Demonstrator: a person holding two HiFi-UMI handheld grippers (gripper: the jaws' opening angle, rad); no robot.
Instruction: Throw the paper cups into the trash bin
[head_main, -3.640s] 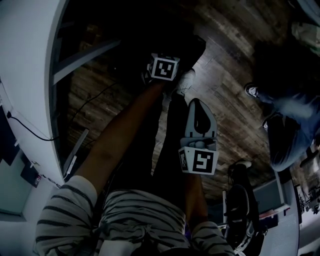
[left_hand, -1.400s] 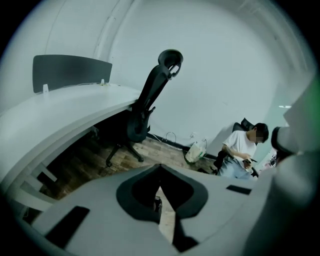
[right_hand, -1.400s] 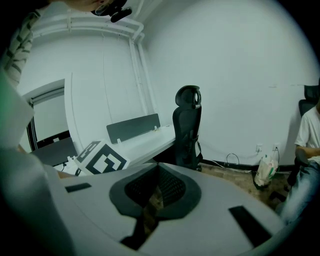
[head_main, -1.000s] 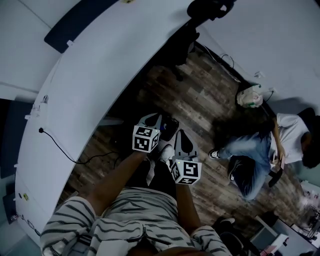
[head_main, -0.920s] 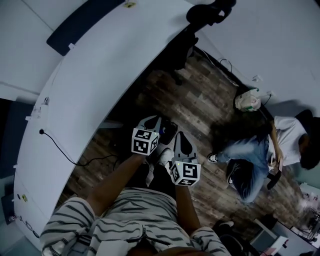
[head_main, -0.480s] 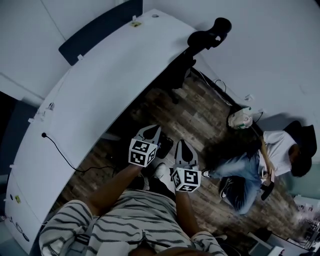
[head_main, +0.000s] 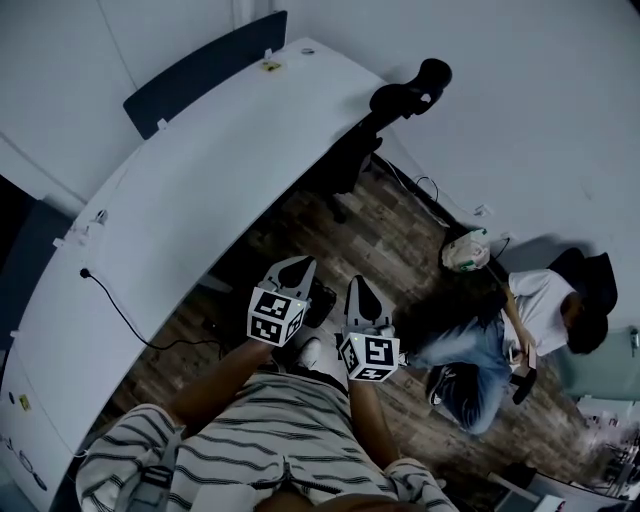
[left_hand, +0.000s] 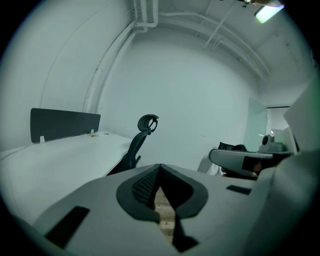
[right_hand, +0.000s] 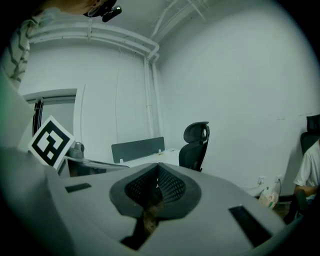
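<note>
Seeing no paper cups or trash bin in any view, so can't call direction, axis or nearer hand; holding left gripper (head_main: 292, 270) and right gripper (head_main: 360, 296) side by side over the floor (head_main: 400, 225) off the curved edge of the bench (head_main: 200, 170), both sets of fingers (left_hand: 142, 186) closed on nothing.

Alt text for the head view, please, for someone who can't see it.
A person in a striped shirt holds the left gripper and right gripper, jaws shut and empty, above a wood floor beside a curved white desk with a black chair. Another person sits at right.
</note>
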